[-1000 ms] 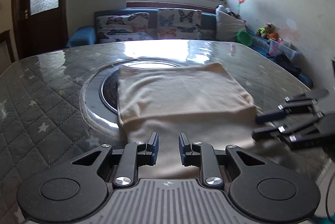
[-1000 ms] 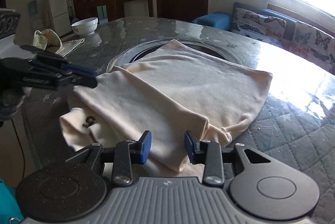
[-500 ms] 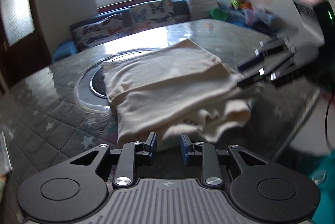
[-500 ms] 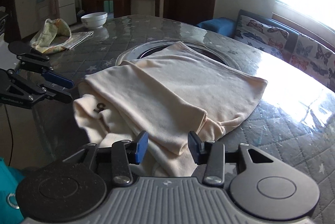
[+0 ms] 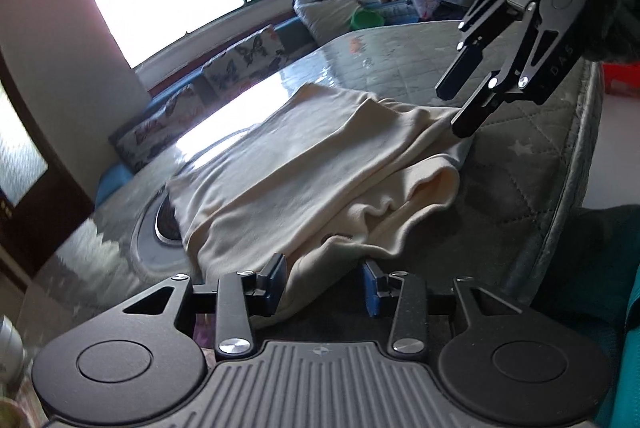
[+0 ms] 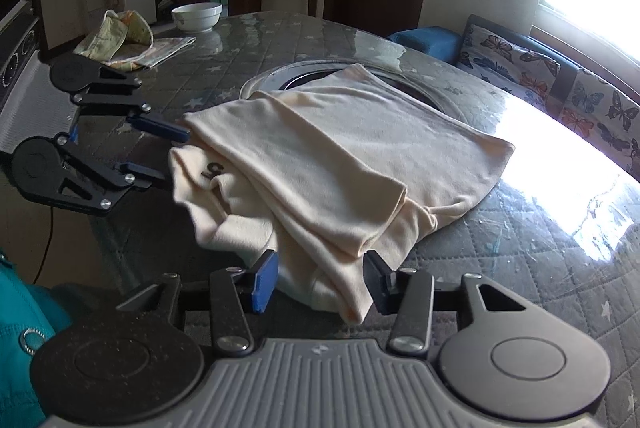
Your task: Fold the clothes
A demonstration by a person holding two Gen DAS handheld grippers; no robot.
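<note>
A cream garment [image 5: 312, 163] lies folded on the quilted grey table [image 5: 516, 163], with its near layers bunched and hanging over the edge. My left gripper [image 5: 323, 284] is at the garment's near left corner. Its jaws are opening, with the loose hem between them and a gap beside the right pad. My right gripper [image 6: 320, 284] is at the other near corner, also opening, with the folded edge [image 6: 352, 252] between its fingers. Each gripper shows in the other's view: the right one [image 5: 456, 109] beside the garment's corner, the left one [image 6: 164, 155] at the printed corner.
A round metal recess [image 6: 272, 83] in the table lies partly under the garment. A white bowl [image 6: 197, 15] and a patterned cloth [image 6: 116, 39] sit at the far end. A sofa with butterfly cushions [image 6: 560, 87] runs along the window. A teal sleeve [image 6: 16, 308] is near the table edge.
Both grippers' jaws have widened. The left view has rolled and swung toward the garment's near corner. The garment's near edge now sits bunched between the two grippers.
</note>
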